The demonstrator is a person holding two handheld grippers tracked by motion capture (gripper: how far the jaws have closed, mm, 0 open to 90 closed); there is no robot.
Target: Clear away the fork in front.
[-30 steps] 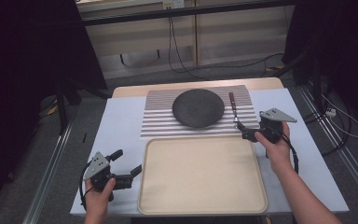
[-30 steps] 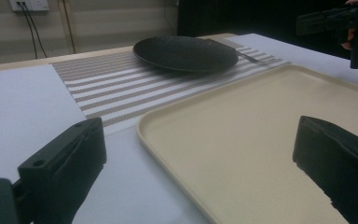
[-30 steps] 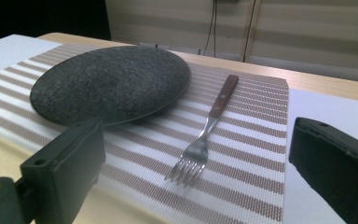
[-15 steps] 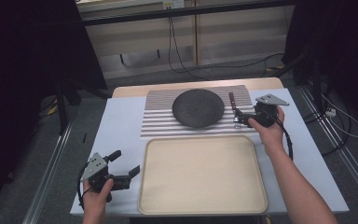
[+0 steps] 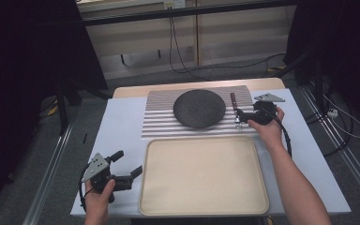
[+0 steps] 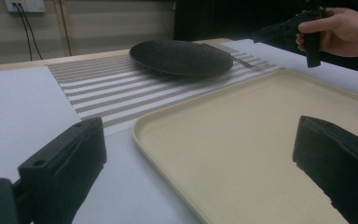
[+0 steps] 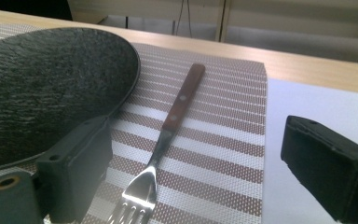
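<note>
Wooden-handled fork (image 7: 168, 140) lies between wide-open right gripper (image 7: 200, 172).

Right claw (image 7: 191, 186) spread wide at frame bottom; fork (image 7: 161, 154) with wooden handle seen between jaws on striped placemat (image 7: 214, 154); black plate (image 7: 46, 88) upper left.

Lab: dark curtains (image 5: 23, 70), trailing cables (image 5: 183, 56)

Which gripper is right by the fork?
The right gripper, open around the fork on the striped mat. The left gripper is beside the tray, far away.
</note>
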